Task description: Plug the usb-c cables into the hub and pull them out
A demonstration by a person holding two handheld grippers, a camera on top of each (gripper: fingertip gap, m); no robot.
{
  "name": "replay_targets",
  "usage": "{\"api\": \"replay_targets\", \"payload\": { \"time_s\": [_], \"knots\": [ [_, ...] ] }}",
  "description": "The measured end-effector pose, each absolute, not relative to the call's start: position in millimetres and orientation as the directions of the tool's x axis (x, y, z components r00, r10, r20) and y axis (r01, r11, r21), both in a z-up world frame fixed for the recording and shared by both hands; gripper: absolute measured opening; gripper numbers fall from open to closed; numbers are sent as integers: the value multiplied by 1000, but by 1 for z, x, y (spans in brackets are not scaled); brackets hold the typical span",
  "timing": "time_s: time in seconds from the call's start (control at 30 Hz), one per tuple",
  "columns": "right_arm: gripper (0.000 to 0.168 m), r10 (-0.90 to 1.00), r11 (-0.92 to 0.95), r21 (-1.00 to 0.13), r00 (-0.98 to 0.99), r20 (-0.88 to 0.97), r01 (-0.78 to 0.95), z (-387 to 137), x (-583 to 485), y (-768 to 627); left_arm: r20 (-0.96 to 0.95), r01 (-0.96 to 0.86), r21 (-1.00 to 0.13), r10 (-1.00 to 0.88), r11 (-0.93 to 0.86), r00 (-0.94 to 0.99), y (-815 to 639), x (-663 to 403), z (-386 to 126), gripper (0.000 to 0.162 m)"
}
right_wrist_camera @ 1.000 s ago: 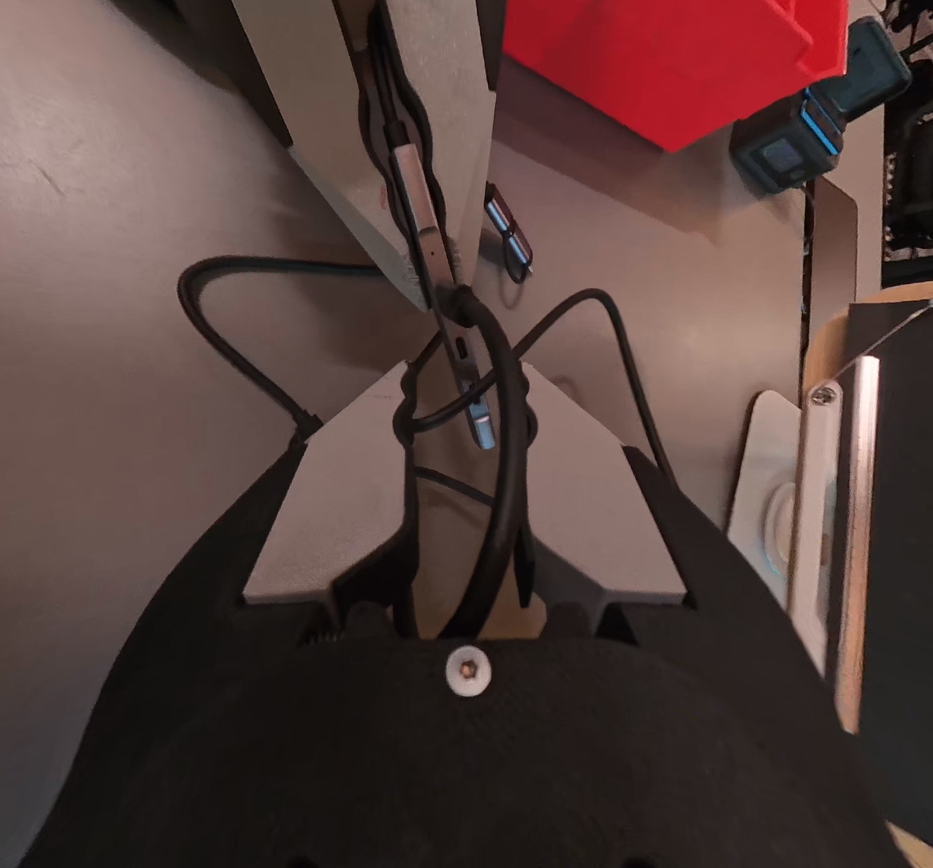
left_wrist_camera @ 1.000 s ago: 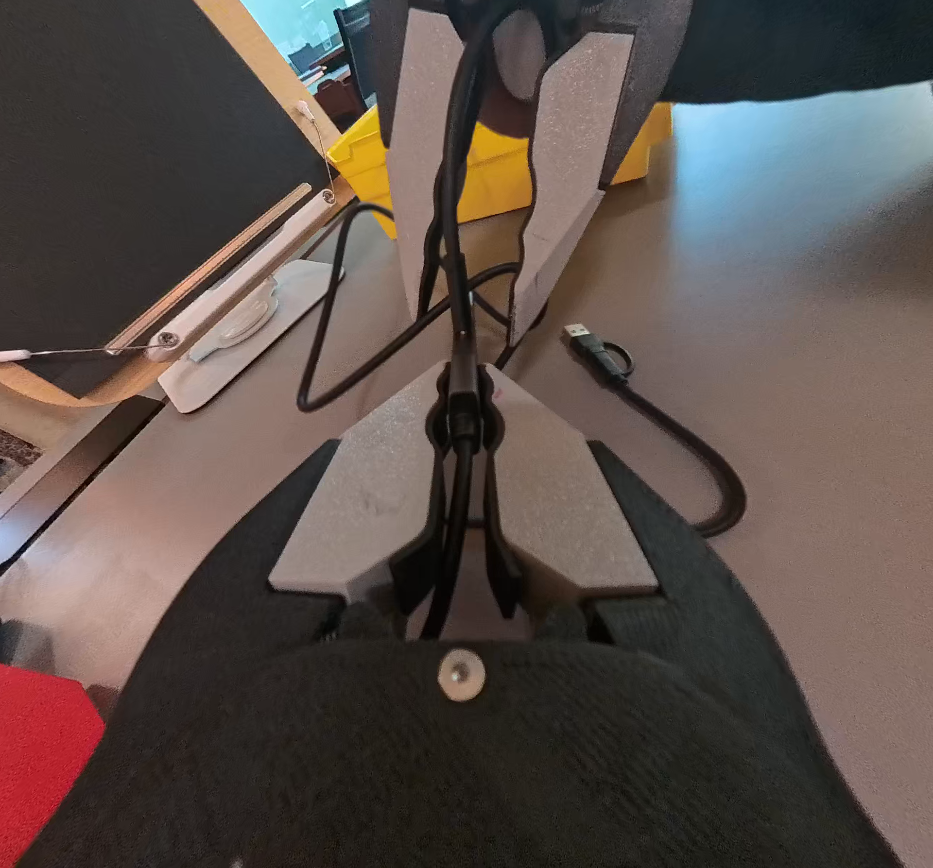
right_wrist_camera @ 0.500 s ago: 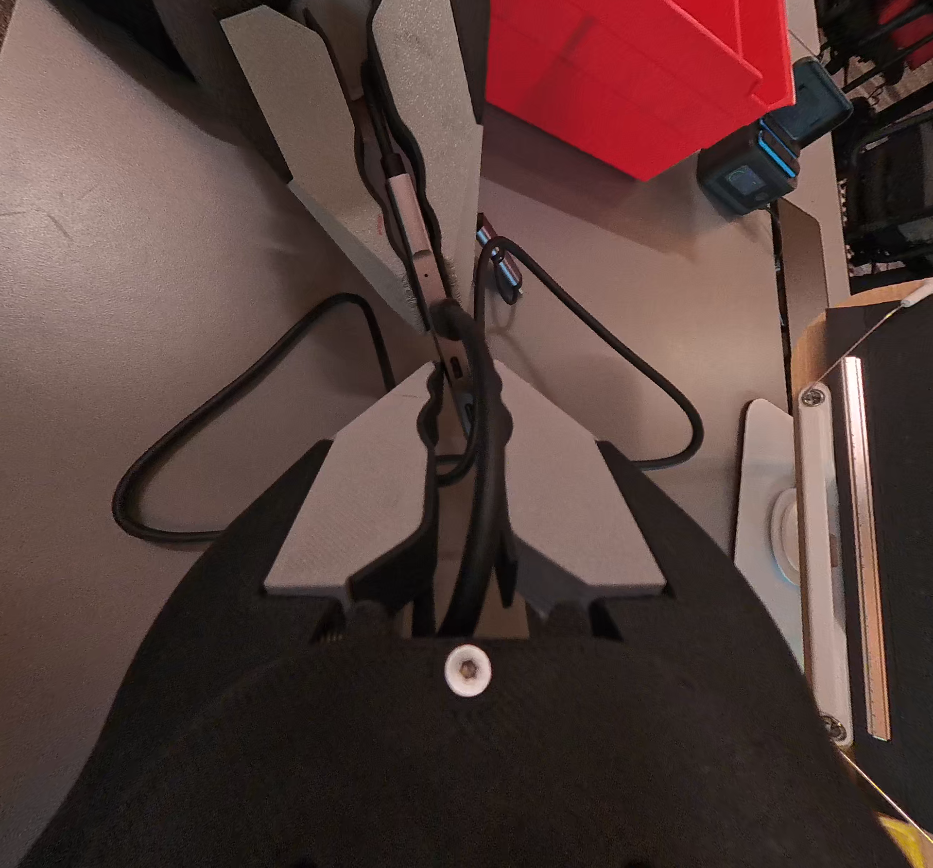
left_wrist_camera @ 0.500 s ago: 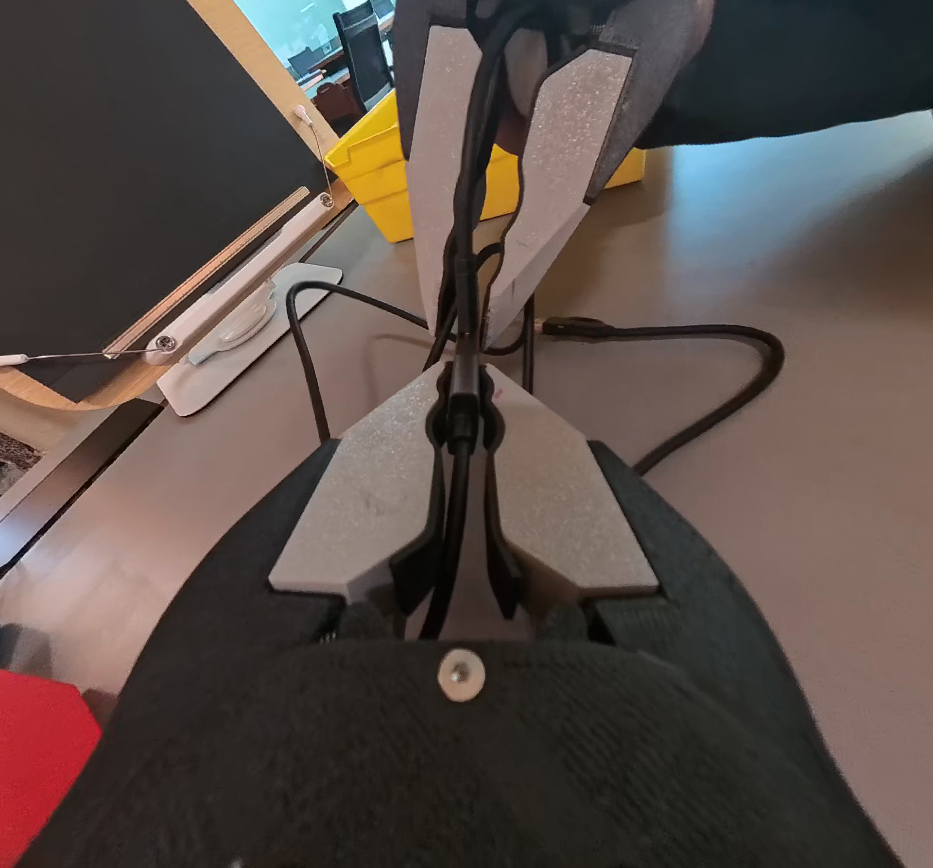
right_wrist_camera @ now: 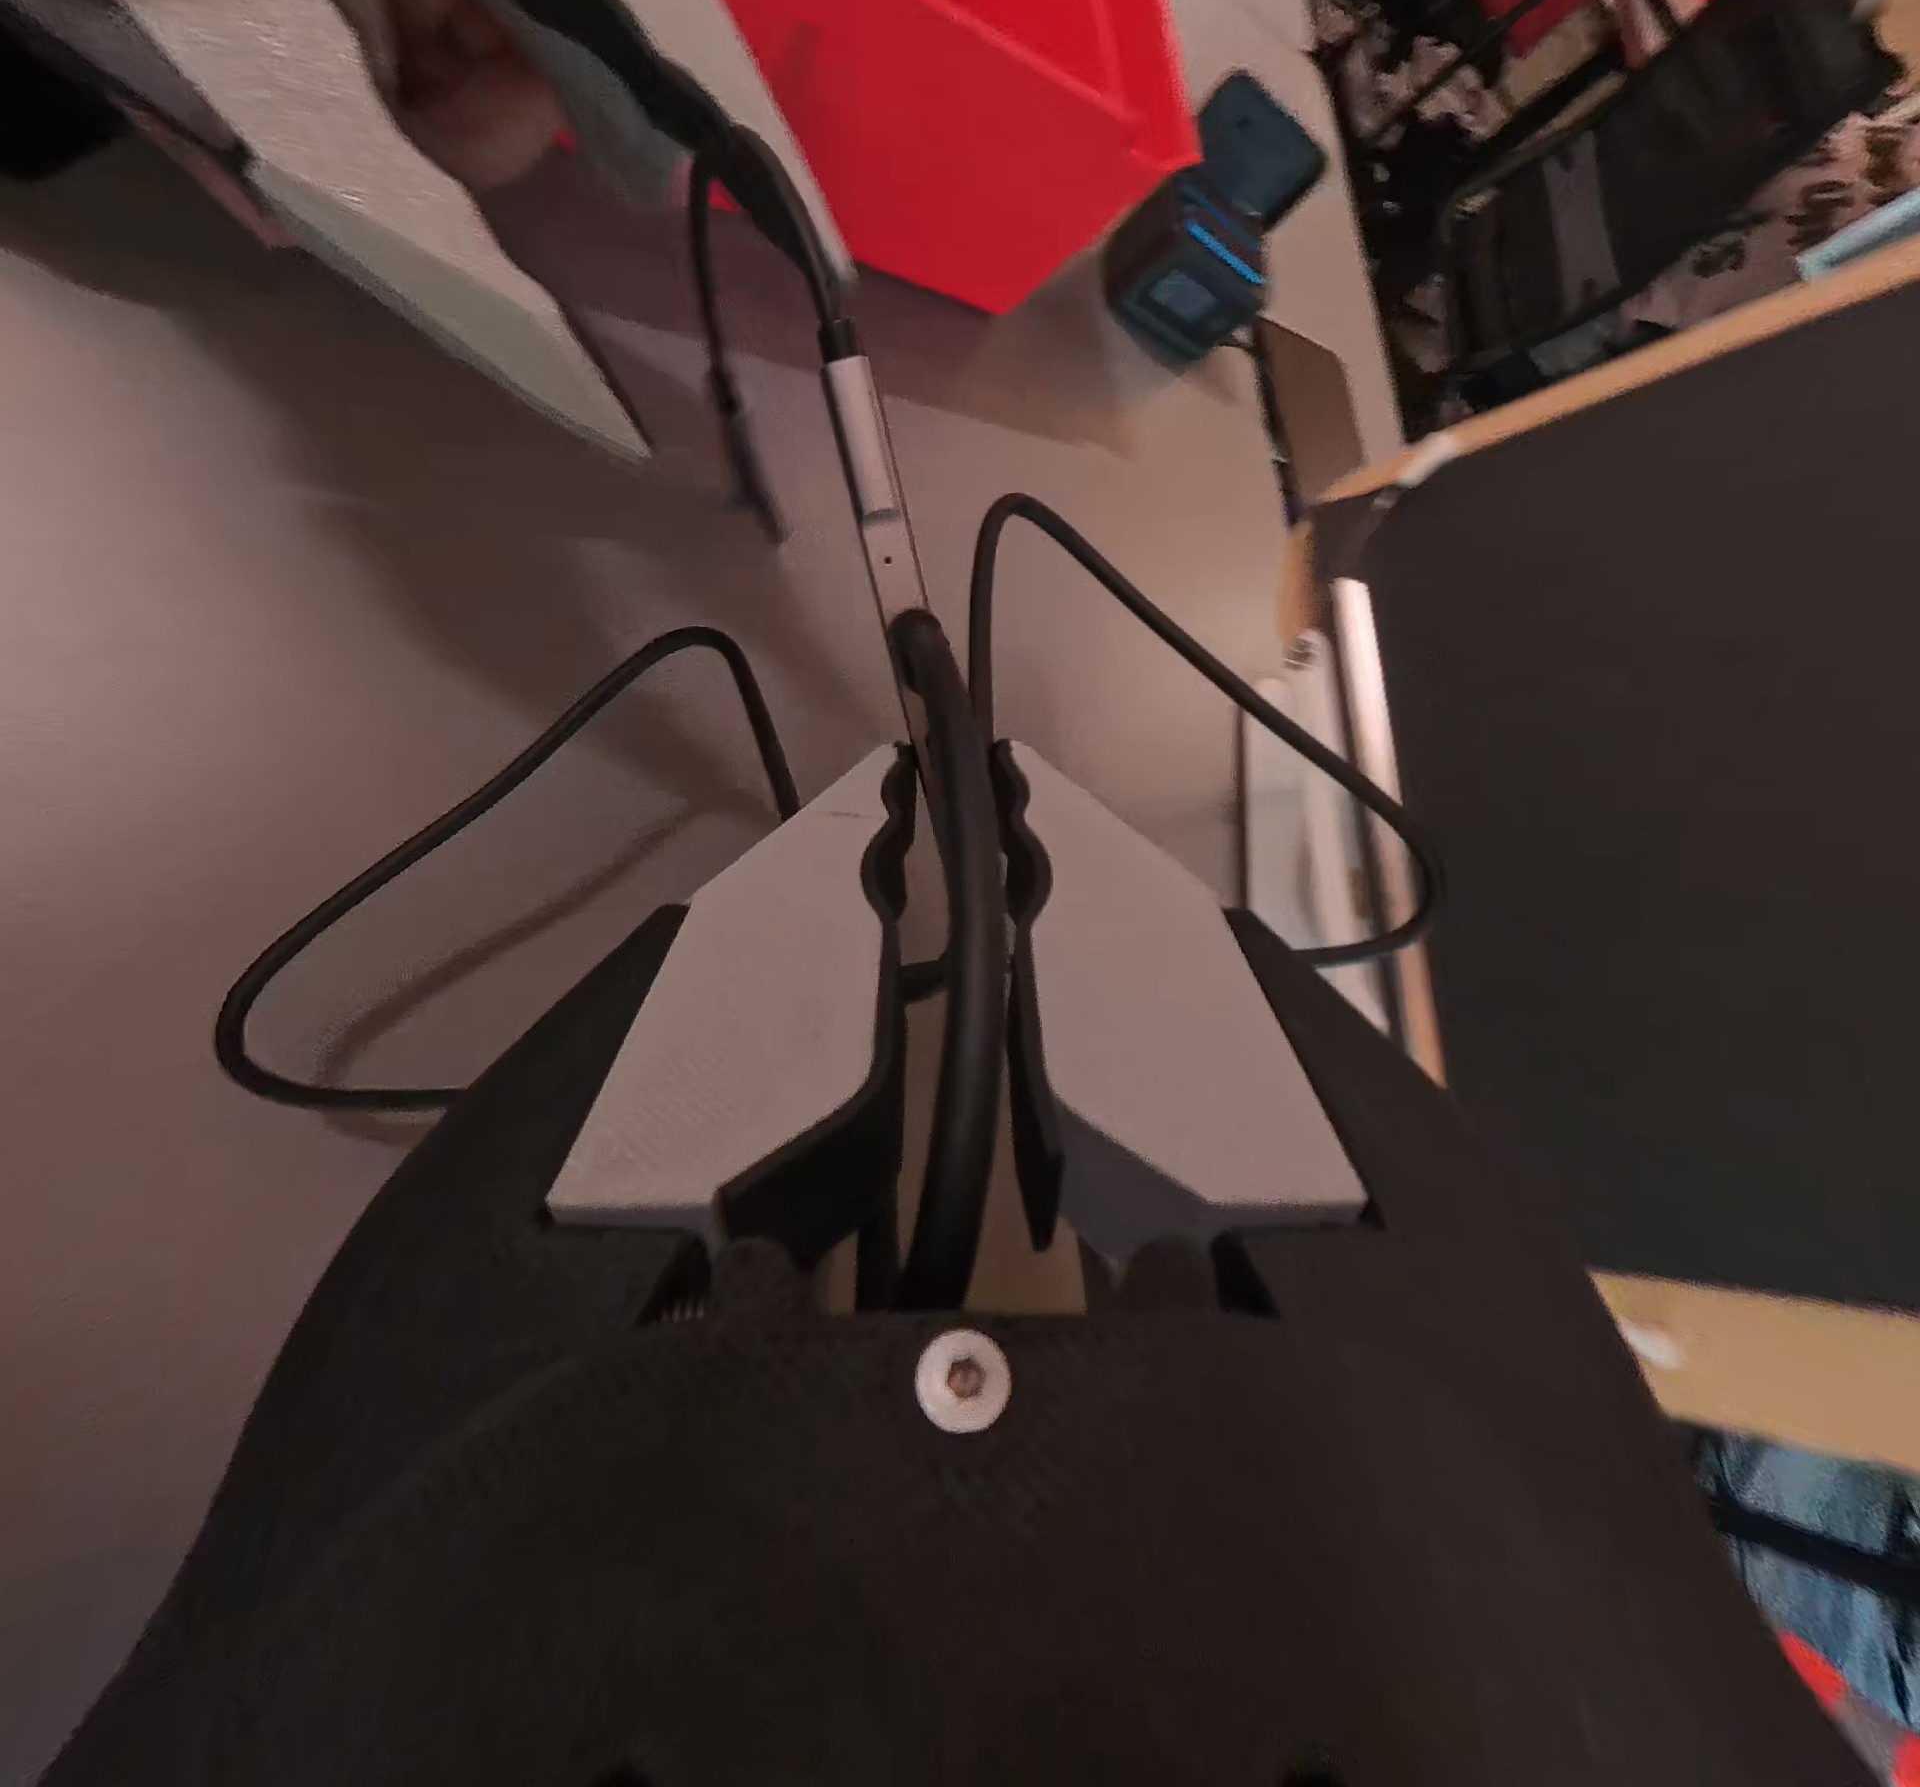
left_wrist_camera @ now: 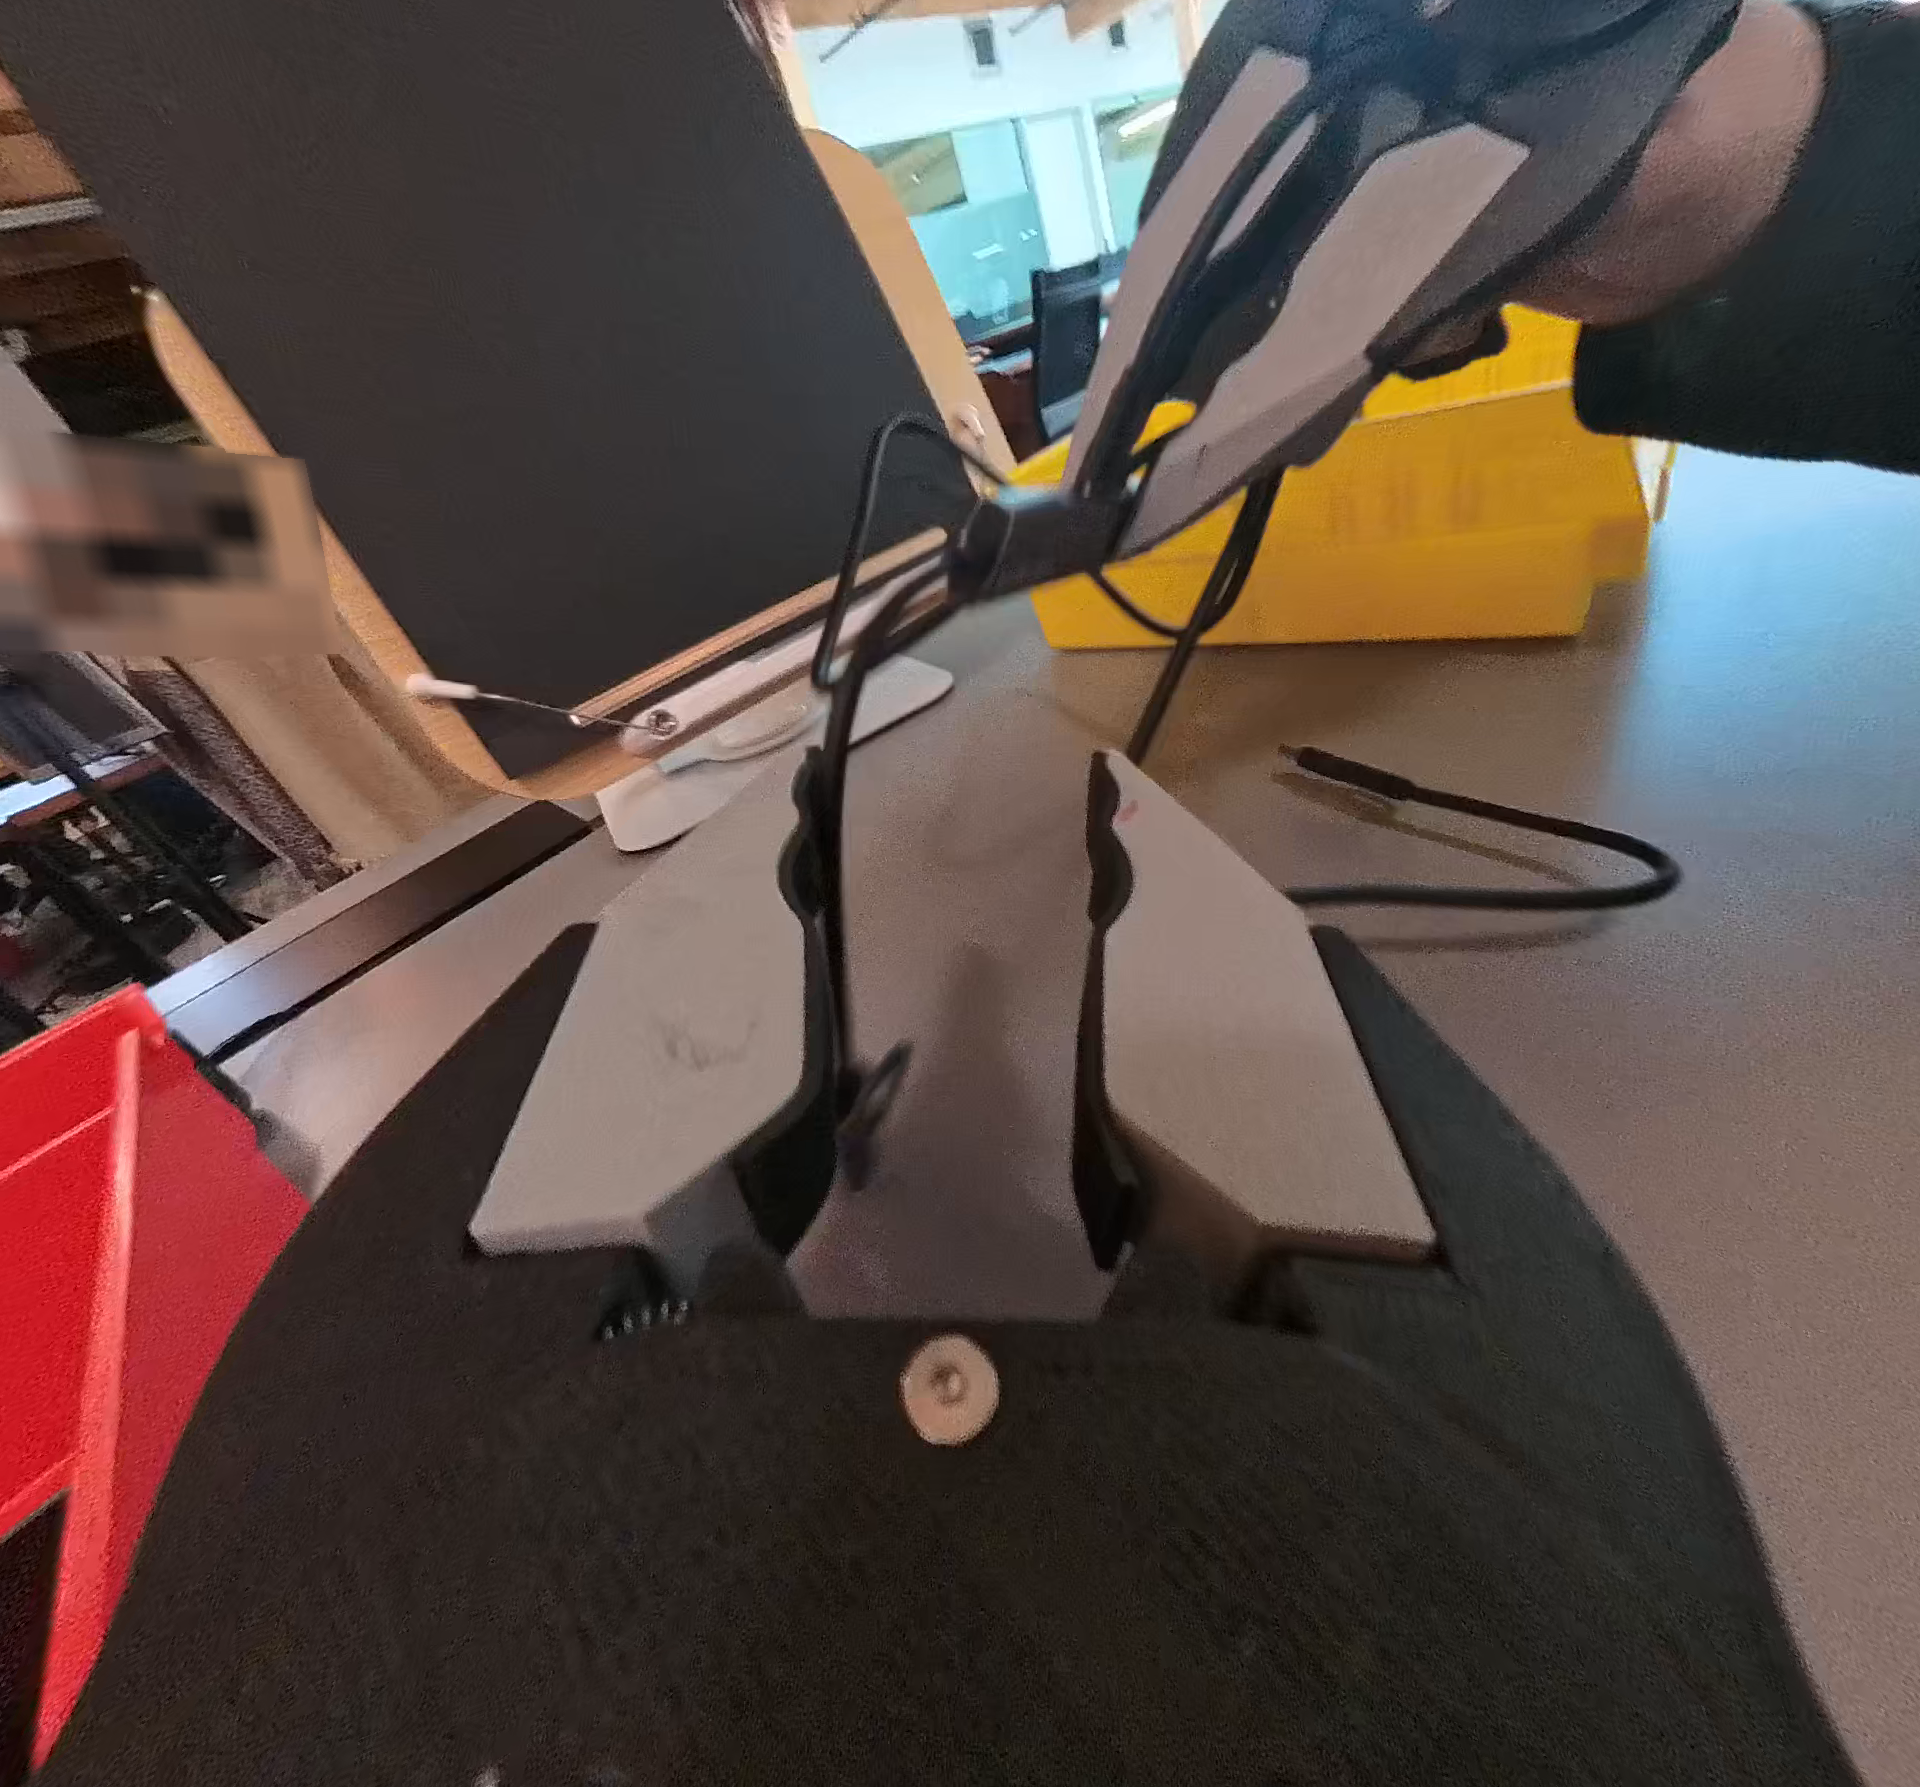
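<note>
Slim grey hub (right_wrist_camera: 883, 532) held off the table, its near end pinched between the tips of the right gripper (right_wrist_camera: 951, 750), fingers pressed together on it. Thick black cable (right_wrist_camera: 961, 958) plugged into hub's side, running back between those fingers. Seen from the left wrist view as a dark block (left_wrist_camera: 1023, 532) at the right gripper's (left_wrist_camera: 1127, 516) tip, above the grey tabletop (left_wrist_camera: 1662, 1062). Left gripper (left_wrist_camera: 951, 771) spread wide, fingers well apart, gripping nothing; thin black cable (left_wrist_camera: 836, 802) hanging against the inner edge of its left finger (contact likely, blur hides it), small plug (left_wrist_camera: 868, 1114) dangling low between the fingers. Another cable (left_wrist_camera: 1455, 818) lying loose on the table to the right. Farther out: yellow bin (left_wrist_camera: 1403, 532) behind, red bin (right_wrist_camera: 935, 75) beside the left gripper, small action camera (right_wrist_camera: 1205, 251) next to it, dark board (left_wrist_camera: 468, 231) leaning at the table's edge.
</note>
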State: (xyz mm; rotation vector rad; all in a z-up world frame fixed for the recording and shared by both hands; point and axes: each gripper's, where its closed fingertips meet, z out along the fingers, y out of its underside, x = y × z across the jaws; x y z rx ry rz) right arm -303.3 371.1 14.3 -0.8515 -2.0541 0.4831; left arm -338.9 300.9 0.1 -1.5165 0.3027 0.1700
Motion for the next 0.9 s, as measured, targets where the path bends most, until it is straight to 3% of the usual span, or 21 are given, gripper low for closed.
{"api": "replay_targets", "payload": {
  "time_s": [0.17,0.4,0.5,0.6,0.73,0.83,0.9],
  "knots": [
    [11,728,663,-597,-200,656,452,91,-284,433,-221,-217,-975,-87,45,971,300,-345,1,45],
    [11,554,604,-633,316,770,484,259,-221,559,-253,-255,-967,-78,-16,964,306,-345,-11,41],
    [11,501,596,-619,365,785,512,280,-204,600,-260,-263,-965,-75,-22,963,306,-346,-12,40],
    [11,522,567,-619,344,780,543,244,-198,633,-266,-268,-963,-65,-24,962,306,-348,-12,40],
    [11,688,465,-595,155,709,655,116,-198,663,-260,-263,-964,-76,-30,963,306,-347,-14,34],
    [10,833,350,-452,-51,552,820,11,-183,670,-260,-265,-963,-96,-50,961,308,-343,-20,35],
    [11,894,311,-365,-140,426,877,-32,-175,664,-269,-277,-959,-104,-66,957,310,-341,-23,37]
  ]
}}
